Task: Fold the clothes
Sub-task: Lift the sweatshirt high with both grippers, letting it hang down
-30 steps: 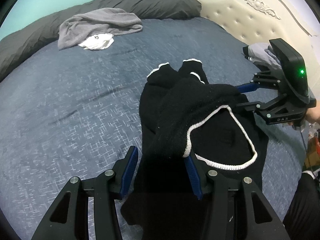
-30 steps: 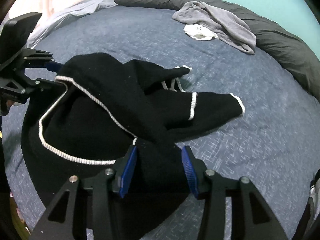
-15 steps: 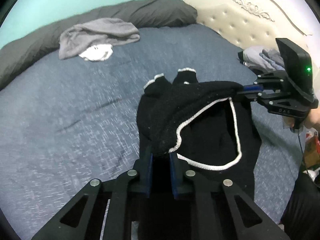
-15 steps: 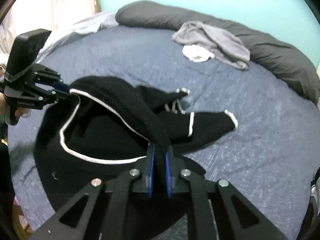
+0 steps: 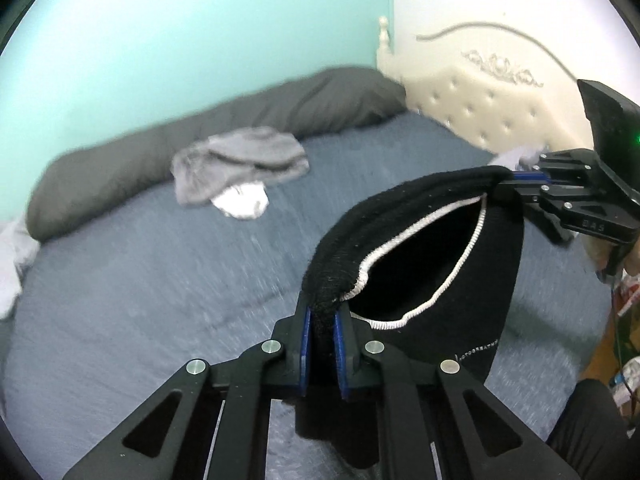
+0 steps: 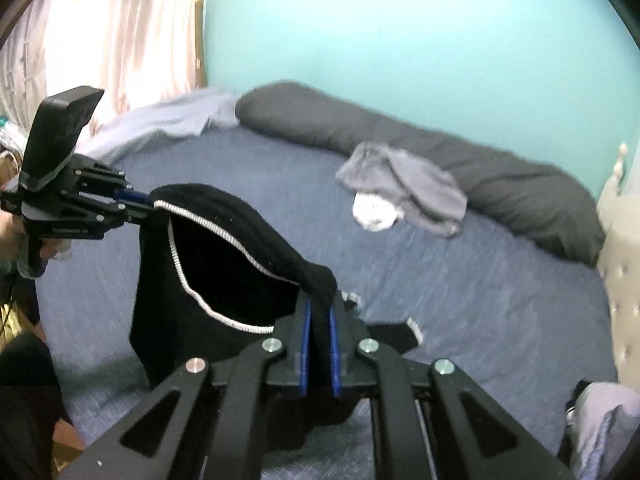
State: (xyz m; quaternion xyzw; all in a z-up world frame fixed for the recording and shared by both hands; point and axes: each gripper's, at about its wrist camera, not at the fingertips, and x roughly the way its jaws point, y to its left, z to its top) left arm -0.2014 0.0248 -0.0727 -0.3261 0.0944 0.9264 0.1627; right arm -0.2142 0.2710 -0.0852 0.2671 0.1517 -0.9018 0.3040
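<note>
Both tongs are clamped nearly closed on the black sweater [image 5: 448, 264]: the left gripper [image 5: 321, 328] pinches one shoulder at lower centre of the left wrist view, and the right gripper [image 6: 319, 326] pinches the other at lower centre of the right wrist view. The garment hangs between them above the blue bedspread [image 5: 140, 280], its white-trimmed neckline sagging open.

Risks: each grip appears to take only a narrow bunch of thick knit, so the fabric may slip out under its own weight. A sleeve cuff [image 6: 414, 330], showing right of the right gripper, may be trailing on the bed, though blur leaves this uncertain; it could fold under when the sweater is laid down.

Count: two grippers, one black sweater, one grey garment [image 6: 412, 188] with one white item [image 6: 374, 210] under it at upper right, one dark bolster [image 6: 440, 156], one cream headboard [image 5: 488, 96].
</note>
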